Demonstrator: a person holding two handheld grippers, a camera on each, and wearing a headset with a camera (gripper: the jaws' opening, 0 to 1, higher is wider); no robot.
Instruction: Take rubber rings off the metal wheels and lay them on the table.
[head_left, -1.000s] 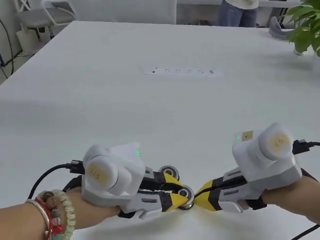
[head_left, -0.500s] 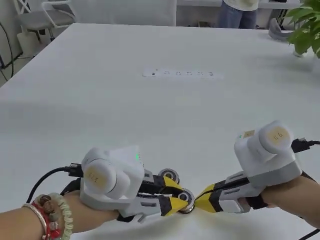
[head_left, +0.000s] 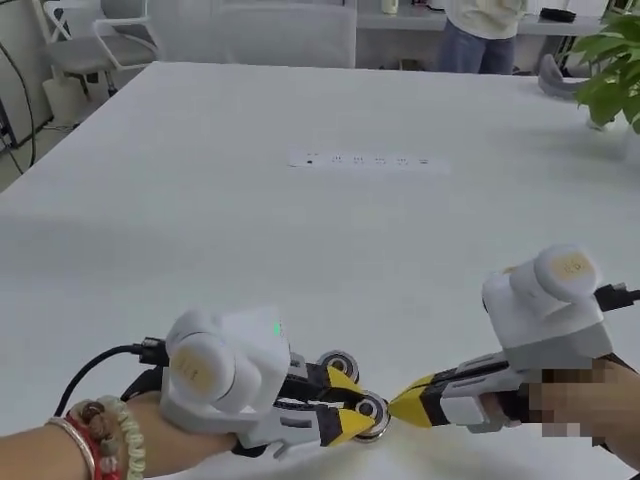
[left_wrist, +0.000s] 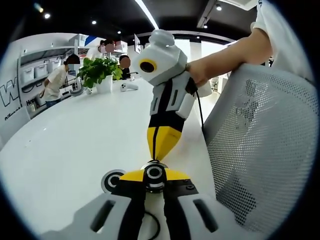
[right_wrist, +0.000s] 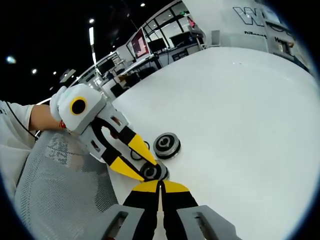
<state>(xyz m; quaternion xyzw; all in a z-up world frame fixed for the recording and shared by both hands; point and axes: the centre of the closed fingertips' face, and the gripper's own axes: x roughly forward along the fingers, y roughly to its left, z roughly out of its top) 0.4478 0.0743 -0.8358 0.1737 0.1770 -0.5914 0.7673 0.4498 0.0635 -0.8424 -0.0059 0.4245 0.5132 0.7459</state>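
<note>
My left gripper (head_left: 352, 412) is shut on a small metal wheel (head_left: 372, 408) with a dark rubber ring, held just above the white table near its front edge. In the left gripper view the wheel (left_wrist: 155, 173) sits between the yellow tips of that gripper (left_wrist: 155, 176). My right gripper (head_left: 396, 405) comes in from the right, its yellow tips pressed together and touching the wheel's rim. The right gripper view shows the right gripper (right_wrist: 160, 185) shut right below the wheel (right_wrist: 152, 171). A second wheel (head_left: 338, 364) (right_wrist: 166, 144) (left_wrist: 114, 180) lies flat on the table beside the left gripper.
The white table (head_left: 300, 240) stretches far ahead, with a flush strip of sockets (head_left: 366, 160) in its middle. A potted plant (head_left: 612, 60) stands at the far right corner. Chairs (head_left: 95, 40) and a standing person (head_left: 482, 25) are beyond the far edge.
The head camera has tilted, shifting the picture down. Both grippers stay tip to tip at the held wheel; the right one has drifted slightly to the right.
</note>
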